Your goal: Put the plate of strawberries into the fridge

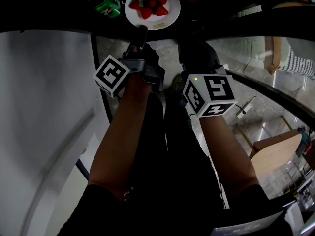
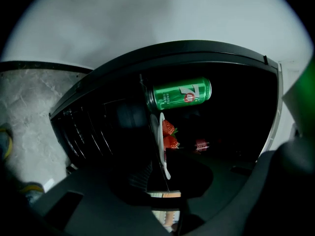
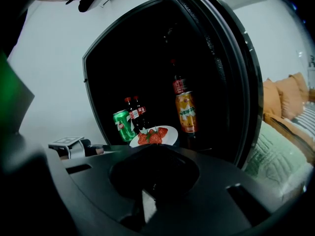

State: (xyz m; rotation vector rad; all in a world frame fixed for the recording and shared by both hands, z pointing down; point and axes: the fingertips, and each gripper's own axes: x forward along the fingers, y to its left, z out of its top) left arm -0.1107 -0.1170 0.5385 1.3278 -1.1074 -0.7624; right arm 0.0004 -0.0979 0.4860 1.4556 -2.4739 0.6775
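A white plate (image 1: 152, 6) with several red strawberries (image 1: 150, 6) lies inside the dark fridge, beside a green soda can (image 1: 104, 2). My left gripper (image 1: 141, 33) reaches to the plate's near rim. In the left gripper view the plate (image 2: 161, 146) shows edge-on, its rim running down into my left gripper (image 2: 170, 173), which looks shut on it; the can (image 2: 179, 93) lies just past it. My right gripper (image 3: 155, 154) hangs back from the plate (image 3: 155, 135), jaws together and holding nothing. In the head view its jaws are lost in the dark.
Inside the fridge stand two cola bottles (image 3: 135, 113), an orange soda bottle (image 3: 185, 113) and a dark bottle (image 3: 177, 82). The open fridge door (image 3: 231, 82) stands at the right. A sofa with cushions (image 3: 285, 107) lies beyond. A wooden chair (image 1: 275, 151) and a power strip (image 1: 243, 109) are on the floor.
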